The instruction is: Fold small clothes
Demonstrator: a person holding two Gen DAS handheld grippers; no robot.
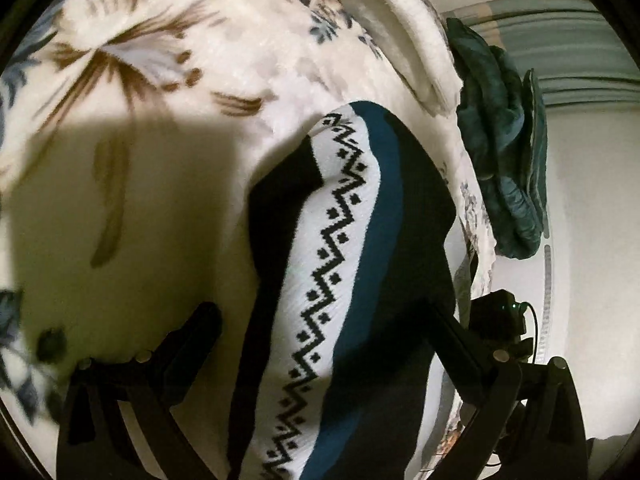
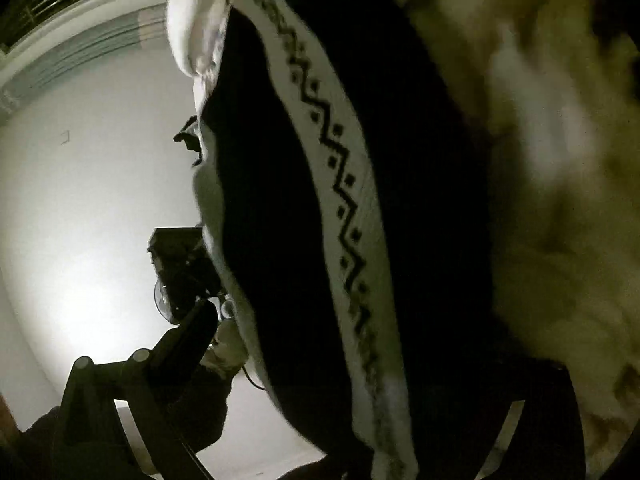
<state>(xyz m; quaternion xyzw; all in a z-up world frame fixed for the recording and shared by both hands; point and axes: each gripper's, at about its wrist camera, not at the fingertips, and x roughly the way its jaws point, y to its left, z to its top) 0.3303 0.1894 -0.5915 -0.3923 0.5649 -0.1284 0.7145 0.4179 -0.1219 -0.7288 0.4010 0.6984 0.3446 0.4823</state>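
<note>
On the left we keep the left gripper point(image 1: 320, 344) spread wide, its fingers point(image 1: 192, 332) straddling the patterned garment point(image 1: 344, 216) without pinching it, likely so the cloth can settle flat. The garment lies on the floral blanket point(image 1: 168, 80) near its edge, a teal bundle point(image 1: 504, 128) well beyond. On the right we hold the right gripper point(image 2: 352, 360) equally spread around the same garment point(image 2: 340, 184), gripping nothing, which we judge readies it for the next fold.

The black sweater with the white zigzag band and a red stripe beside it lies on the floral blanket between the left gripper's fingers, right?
Not quite: the stripe is teal blue, not red, as the left wrist view shows. The sweater does lie on the floral blanket, between the left gripper fingers.
</note>
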